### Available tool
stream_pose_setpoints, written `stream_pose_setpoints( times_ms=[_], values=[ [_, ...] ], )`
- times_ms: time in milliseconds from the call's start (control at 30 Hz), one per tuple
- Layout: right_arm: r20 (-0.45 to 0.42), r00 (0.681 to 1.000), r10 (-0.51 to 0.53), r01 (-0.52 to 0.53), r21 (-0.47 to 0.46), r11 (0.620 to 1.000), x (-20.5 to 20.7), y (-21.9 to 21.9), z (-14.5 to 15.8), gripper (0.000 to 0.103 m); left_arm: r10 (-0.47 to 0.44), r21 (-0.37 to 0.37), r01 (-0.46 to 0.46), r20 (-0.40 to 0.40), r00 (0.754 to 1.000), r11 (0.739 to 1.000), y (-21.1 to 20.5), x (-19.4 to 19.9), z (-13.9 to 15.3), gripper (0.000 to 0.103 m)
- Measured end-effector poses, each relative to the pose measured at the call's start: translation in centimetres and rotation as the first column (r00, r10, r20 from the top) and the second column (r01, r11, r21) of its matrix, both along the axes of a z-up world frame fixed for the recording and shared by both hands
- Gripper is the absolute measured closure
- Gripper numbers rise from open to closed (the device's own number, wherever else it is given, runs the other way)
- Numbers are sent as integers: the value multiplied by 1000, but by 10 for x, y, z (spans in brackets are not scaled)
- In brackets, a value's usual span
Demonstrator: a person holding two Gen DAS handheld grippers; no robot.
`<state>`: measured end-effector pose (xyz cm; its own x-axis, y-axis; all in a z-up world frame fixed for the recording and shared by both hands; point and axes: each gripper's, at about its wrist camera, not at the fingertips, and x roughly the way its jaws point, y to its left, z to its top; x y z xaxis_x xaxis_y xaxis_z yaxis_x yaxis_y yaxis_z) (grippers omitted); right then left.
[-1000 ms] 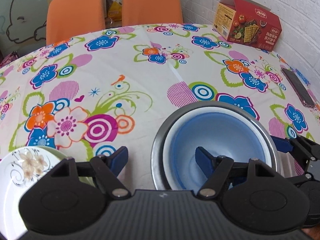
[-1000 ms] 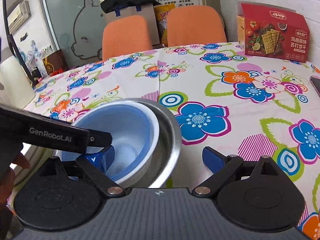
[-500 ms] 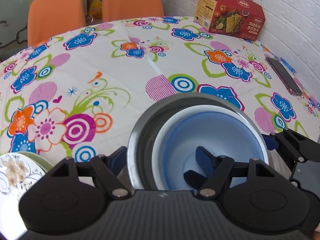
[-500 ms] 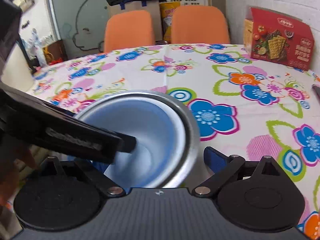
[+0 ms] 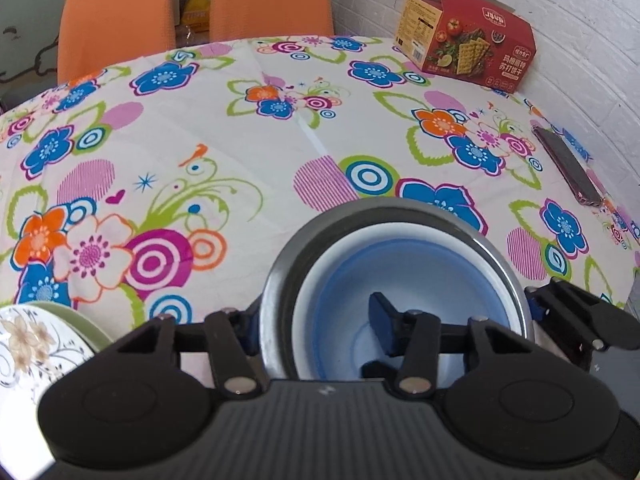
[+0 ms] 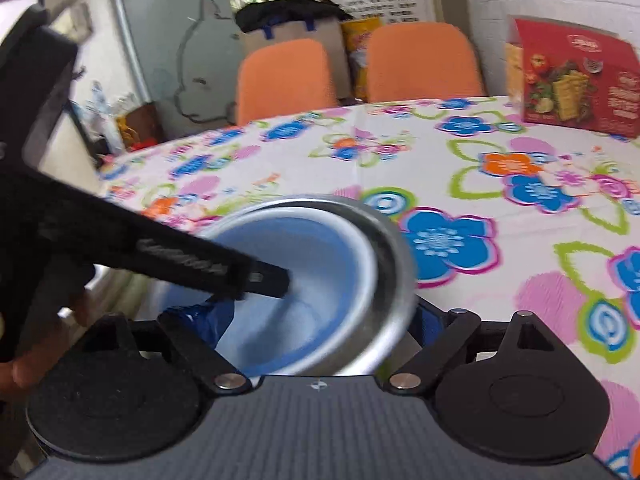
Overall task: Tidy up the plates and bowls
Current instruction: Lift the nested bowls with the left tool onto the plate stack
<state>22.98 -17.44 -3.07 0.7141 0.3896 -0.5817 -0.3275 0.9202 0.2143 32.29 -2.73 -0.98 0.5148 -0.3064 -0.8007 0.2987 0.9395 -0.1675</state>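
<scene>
A blue bowl (image 5: 408,280) sits nested inside a steel bowl (image 5: 280,272) on the flowered tablecloth, close to me. My left gripper (image 5: 312,316) is shut on their near-left wall, with one finger outside the steel rim and the other inside the blue bowl. My right gripper (image 6: 316,316) stands open astride the bowls' right wall, and one of its fingers (image 5: 576,312) shows in the left wrist view. A white floral plate (image 5: 24,344) lies on a green plate (image 5: 86,322) at the lower left.
A red cracker box (image 5: 468,36) stands at the far right of the table, by the white brick wall. A dark phone (image 5: 568,168) lies near the right edge. Two orange chairs (image 5: 116,16) stand behind the table. A hand (image 6: 24,364) holds the left gripper.
My left gripper's jaws have narrowed onto the bowls' wall. The right gripper has slid further over the rim, and its view is blurred with motion.
</scene>
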Motion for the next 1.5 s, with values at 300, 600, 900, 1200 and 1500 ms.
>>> stream_pose_setpoints(
  times_ms=[300, 600, 900, 1200, 1500],
  values=[
    [47, 998, -38, 40, -38, 998, -2, 9, 25, 26, 38, -68, -37, 0, 999, 997, 4, 6, 27, 54],
    [147, 987, 61, -54, -48, 997, -25, 52, 65, 23, 160, -77, -152, 103, 982, 985, 62, -43, 69, 51],
    [89, 952, 293, -297, 30, 955, -41, 154, 49, 23, 391, 6, -393, 89, 916, 920, 175, -99, 54, 50],
    [10, 949, 314, -314, 16, 949, -41, 180, 35, 23, 412, -10, -412, 50, 910, 911, 198, -98, 29, 50],
    [-28, 959, 281, -280, 33, 959, -27, 178, 23, 22, 381, 12, -382, 42, 924, 924, 191, -82, 18, 48]
  ],
)
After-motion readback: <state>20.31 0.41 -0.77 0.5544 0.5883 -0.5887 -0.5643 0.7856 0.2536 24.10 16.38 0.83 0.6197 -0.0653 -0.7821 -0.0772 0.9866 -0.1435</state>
